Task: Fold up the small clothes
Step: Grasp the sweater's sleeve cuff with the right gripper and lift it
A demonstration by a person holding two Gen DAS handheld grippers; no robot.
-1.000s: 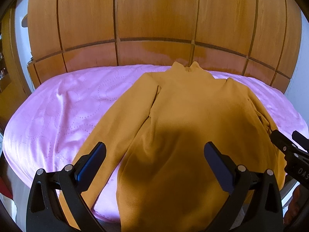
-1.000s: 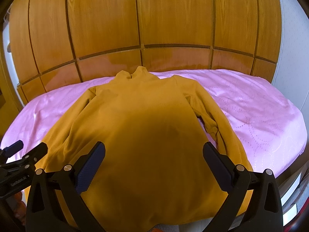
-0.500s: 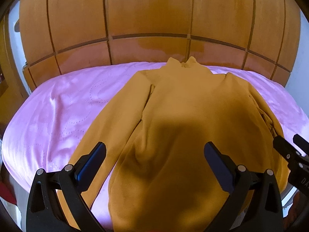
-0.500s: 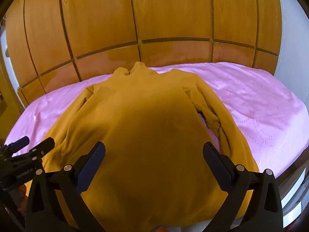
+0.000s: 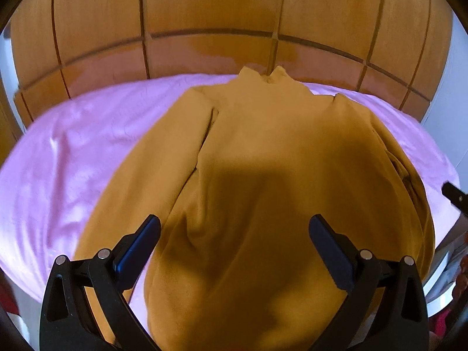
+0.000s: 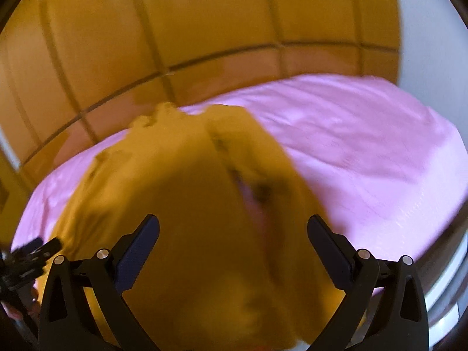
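Observation:
A mustard-yellow long-sleeved top (image 5: pixel 272 158) lies flat on a pink bed sheet (image 5: pixel 73 158), collar toward the headboard, hem toward me. Its left sleeve (image 5: pixel 152 175) lies spread along the body. My left gripper (image 5: pixel 234 245) is open and empty above the hem area. In the blurred right wrist view the top (image 6: pixel 181 204) fills the middle and its right sleeve (image 6: pixel 263 169) lies along its right side. My right gripper (image 6: pixel 234 245) is open and empty over the lower body of the top. Each gripper's tip shows at the edge of the other's view.
A wooden panelled headboard (image 5: pixel 234 23) stands behind the bed. The pink sheet (image 6: pixel 365 146) lies to the right of the top. The bed's near edge and a white frame (image 6: pixel 444 292) show at the lower right.
Both grippers have moved forward and lower over the top, which now looks larger. The right gripper has swung to the right and its view is blurred. Both stay open.

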